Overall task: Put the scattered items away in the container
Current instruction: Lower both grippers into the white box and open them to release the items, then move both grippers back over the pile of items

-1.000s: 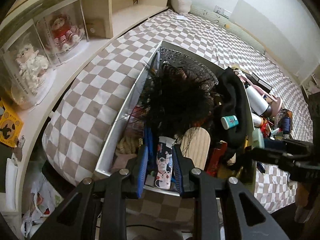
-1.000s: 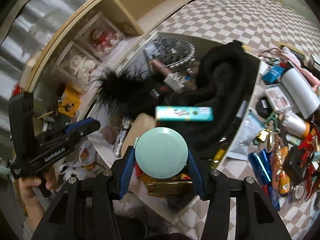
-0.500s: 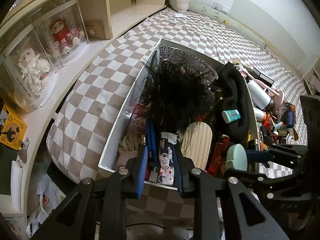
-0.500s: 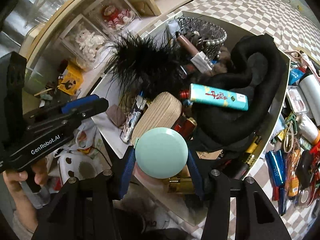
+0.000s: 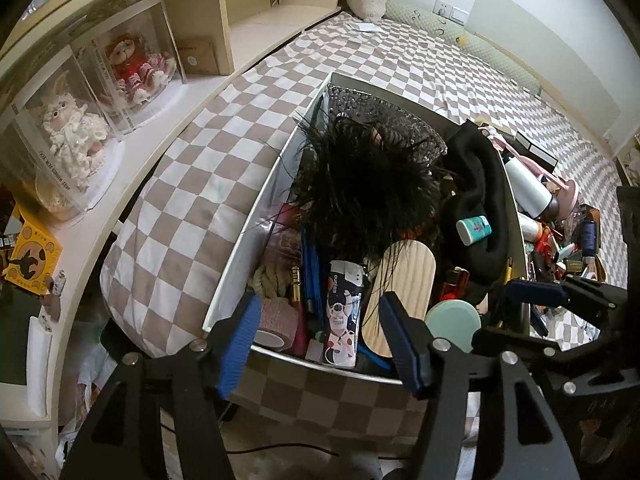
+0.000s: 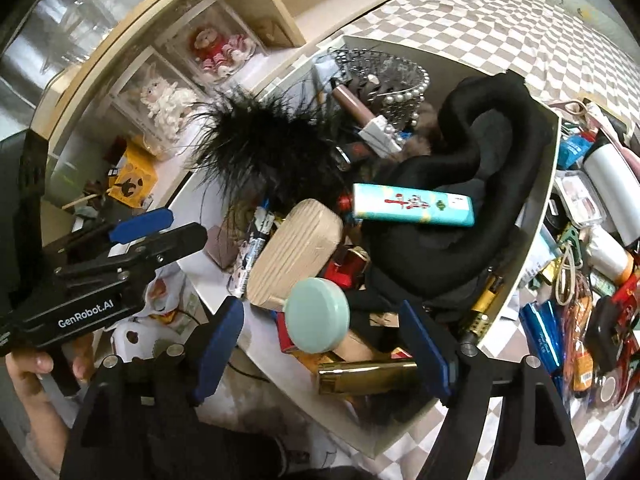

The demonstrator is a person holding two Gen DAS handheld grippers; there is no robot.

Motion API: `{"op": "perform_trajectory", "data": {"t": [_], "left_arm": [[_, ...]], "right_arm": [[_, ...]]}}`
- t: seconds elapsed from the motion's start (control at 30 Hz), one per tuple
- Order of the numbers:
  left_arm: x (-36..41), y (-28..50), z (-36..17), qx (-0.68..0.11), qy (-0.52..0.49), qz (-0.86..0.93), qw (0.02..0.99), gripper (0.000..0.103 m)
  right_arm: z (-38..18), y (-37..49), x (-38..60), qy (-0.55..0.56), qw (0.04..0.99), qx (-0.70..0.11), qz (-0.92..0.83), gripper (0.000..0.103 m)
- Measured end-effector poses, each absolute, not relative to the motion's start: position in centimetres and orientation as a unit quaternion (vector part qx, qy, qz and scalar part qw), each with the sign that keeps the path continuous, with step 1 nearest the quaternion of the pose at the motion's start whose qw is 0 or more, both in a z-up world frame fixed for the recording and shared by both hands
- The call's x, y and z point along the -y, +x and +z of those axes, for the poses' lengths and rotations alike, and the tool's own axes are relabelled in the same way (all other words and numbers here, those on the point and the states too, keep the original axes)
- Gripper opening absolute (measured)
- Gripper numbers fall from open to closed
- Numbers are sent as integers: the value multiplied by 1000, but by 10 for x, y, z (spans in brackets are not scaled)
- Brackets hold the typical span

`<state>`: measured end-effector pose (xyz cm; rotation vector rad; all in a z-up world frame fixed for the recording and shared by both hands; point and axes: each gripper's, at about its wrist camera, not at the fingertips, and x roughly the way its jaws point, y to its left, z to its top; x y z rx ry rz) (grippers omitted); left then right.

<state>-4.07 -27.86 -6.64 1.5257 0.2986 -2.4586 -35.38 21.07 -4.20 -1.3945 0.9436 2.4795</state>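
Standing over the near end of the bed, I watched both claws spreading at once above the white container [image 5: 256,236]. The left claw [image 5: 320,340] was opening with nothing pressed between its blue pads, and the cartoon-printed tube [image 5: 342,312] lay loose below it in the box, beside the wooden block [image 5: 400,292]. The right claw [image 6: 320,344] was likewise opening, and the mint-green round disc [image 6: 318,314] sat clear of both pads, resting on the clutter at the box's near edge. By my reckoning the job stood well past halfway: the container was heaped with the black feathery piece [image 6: 260,140], the black padded roll [image 6: 480,184] and the teal tube [image 6: 412,208]. Yet a thick scatter of small items [image 6: 580,280] was lying on the checked bedcover [image 5: 180,184] at about three o'clock of the box, outside its wall. Room looked tight. The box was full to its rim, so anything added could slide off, and the two claws hung near each other over the same corner. Open bedcover lay at nine and twelve o'clock, with the shelf of boxed dolls [image 5: 100,100] beyond.
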Motion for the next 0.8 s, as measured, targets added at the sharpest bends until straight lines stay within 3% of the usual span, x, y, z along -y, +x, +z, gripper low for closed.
{"op": "perform_trajectory", "data": {"t": [0.17,0.27,0.8], "left_arm": [[275,-43,-65,-97,515,-844,117,87],[273,-44,-66,-96,511,-846,116,99],[256,-52,-54,-68,483,-862,135,103]], "right_arm": [[-43,-348,-213,-459,93,-297,832,81],[-40,-345,-212,-454,106,-269,843,100],[-30,-312,-222,-415,195,-186,869,103]]}}
